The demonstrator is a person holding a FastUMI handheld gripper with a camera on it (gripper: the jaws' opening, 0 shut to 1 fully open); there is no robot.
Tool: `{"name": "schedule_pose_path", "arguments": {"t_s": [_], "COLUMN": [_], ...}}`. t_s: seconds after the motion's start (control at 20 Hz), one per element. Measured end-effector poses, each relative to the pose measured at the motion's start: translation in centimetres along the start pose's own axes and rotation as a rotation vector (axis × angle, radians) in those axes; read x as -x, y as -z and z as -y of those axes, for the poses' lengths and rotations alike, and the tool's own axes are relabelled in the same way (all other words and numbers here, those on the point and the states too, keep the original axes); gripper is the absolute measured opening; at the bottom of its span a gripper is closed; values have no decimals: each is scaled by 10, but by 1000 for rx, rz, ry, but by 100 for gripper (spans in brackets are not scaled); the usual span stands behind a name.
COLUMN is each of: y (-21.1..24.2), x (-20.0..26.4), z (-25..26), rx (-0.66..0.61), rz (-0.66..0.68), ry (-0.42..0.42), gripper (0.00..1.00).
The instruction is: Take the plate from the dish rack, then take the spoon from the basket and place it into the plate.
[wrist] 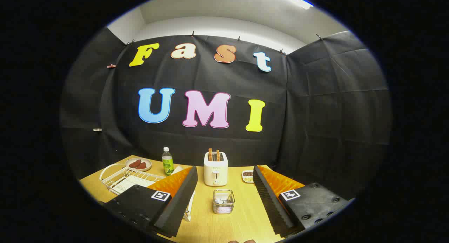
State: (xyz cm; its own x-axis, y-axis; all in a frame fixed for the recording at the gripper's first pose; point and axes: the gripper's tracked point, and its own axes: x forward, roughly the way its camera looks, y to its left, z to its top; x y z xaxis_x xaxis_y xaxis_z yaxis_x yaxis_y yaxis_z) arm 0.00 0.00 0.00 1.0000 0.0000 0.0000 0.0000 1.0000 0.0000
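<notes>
At the far left of the wooden table (242, 215) sits a white wire dish rack (121, 178), with the white plate (135, 182) lying in it, partly hidden behind the left finger. Just beyond the rack, toward the far edge of the table, is a small dish (138, 164) holding brown pieces of food. To the right of that dish stands a green bottle (167, 161) with a white cap, upright, close to the black cloth wall.

The gripper (224, 197) is released: its two fingers stand wide apart with nothing between the pads, and neither touches anything. The left finger (175, 197) has a black ribbed pad and an orange side, and carries a square black-and-white marker on its body; a white sheet-like edge shows just under it, and what it is cannot be told.

Between the fingers, a little ahead of them on the table, stands a small wire basket (223, 201); a pale item lies in its bottom, probably the spoon (219, 201), though it is too small to make out clearly. Farther back, in line with the basket, is a white toaster (215, 173) with two slices standing in its slots. Right of the toaster, near the tip of the right finger (272, 197), is a little dish (248, 176) with dark and light contents. The right finger matches the left, with its own marker
</notes>
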Motion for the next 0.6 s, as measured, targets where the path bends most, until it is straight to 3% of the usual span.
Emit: {"name": "schedule_pose_path", "arguments": {"t_s": [0.6], "y": [10], "x": [-7], "z": [-13], "rx": [-30], "rz": [-22], "ry": [-39], "gripper": [97]}}
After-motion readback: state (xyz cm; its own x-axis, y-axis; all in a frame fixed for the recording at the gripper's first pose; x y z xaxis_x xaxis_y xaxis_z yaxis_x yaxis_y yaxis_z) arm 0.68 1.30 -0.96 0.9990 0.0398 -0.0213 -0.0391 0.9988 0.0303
